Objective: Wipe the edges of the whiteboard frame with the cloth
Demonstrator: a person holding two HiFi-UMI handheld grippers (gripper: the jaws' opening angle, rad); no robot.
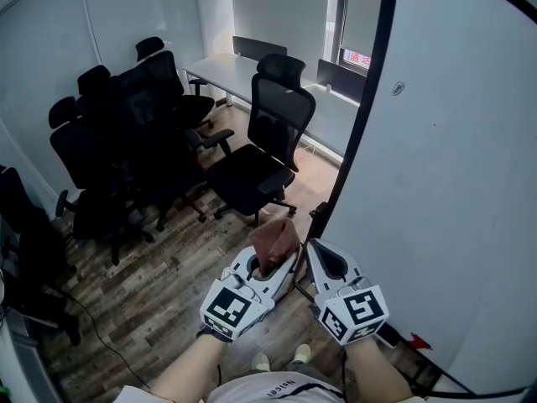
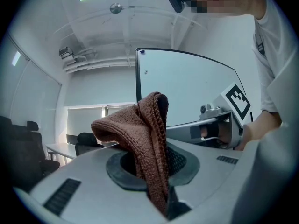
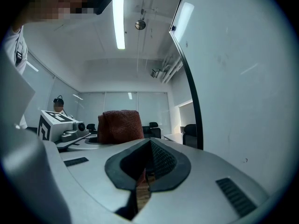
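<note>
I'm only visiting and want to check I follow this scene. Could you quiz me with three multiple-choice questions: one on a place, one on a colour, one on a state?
1. In the head view, where is the large white whiteboard with the black frame?
A. at the left
B. at the right
C. flat on the floor

2. What colour is the knitted cloth?
A. brown
B. yellow
C. blue

3. How do the left gripper's jaws stand?
A. wide apart and empty
B. shut on a pen
C. shut on the cloth

Answers:
1 B: the board fills the right side of the head view.
2 A: it looks brown in all three views.
3 C: the left gripper view shows the cloth pinched between the jaws.
</note>
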